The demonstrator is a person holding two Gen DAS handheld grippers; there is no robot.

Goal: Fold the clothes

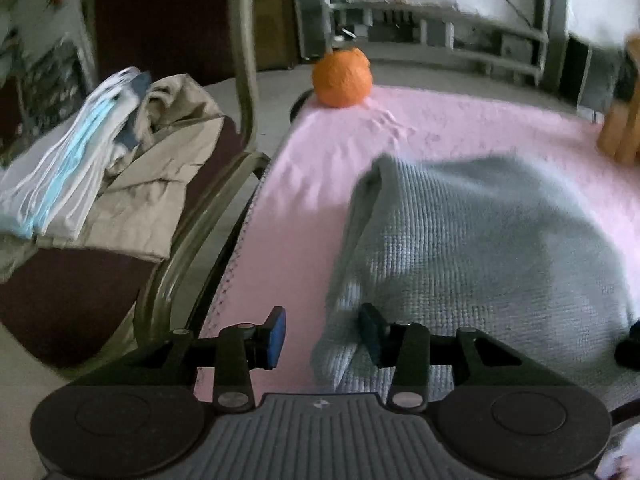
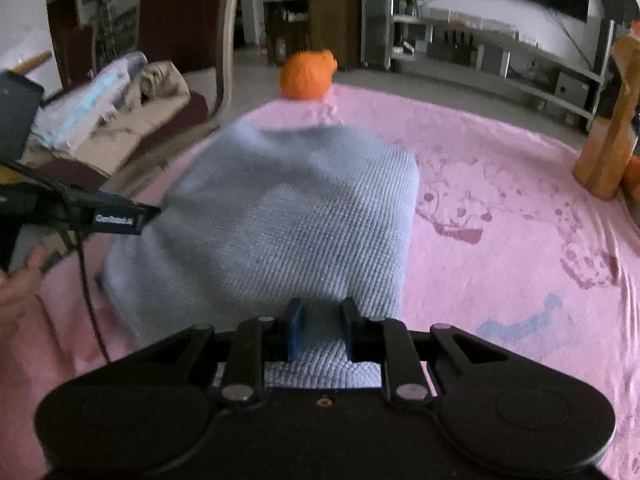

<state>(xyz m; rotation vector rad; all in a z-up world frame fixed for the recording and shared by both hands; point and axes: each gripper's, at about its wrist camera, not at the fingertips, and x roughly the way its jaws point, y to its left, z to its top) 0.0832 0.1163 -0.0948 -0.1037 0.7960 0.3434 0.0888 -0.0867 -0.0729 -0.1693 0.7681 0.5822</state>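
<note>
A grey-blue knit garment (image 1: 460, 248) (image 2: 280, 216) lies folded on a pink sheet (image 1: 288, 184) (image 2: 500, 184). My left gripper (image 1: 324, 336) stands open at the garment's near left corner. Its right pad (image 1: 370, 334) rests over the knit, its left pad (image 1: 277, 336) is over bare sheet, and only a fold of the corner lies between them. My right gripper (image 2: 323, 328) is at the garment's near edge, jaws narrow with knit filling the gap, shut on it. The picture is blurred there. A dark part of the right gripper (image 1: 628, 344) shows at the left wrist view's right edge.
An orange ball-like thing (image 1: 342, 78) (image 2: 308, 76) sits at the sheet's far edge. Left of the sheet stands a chair (image 1: 224, 200) holding beige and blue-striped white clothes (image 1: 120, 168). A wooden object (image 2: 612, 136) stands at the right. A hand (image 2: 16, 292) holds the left gripper.
</note>
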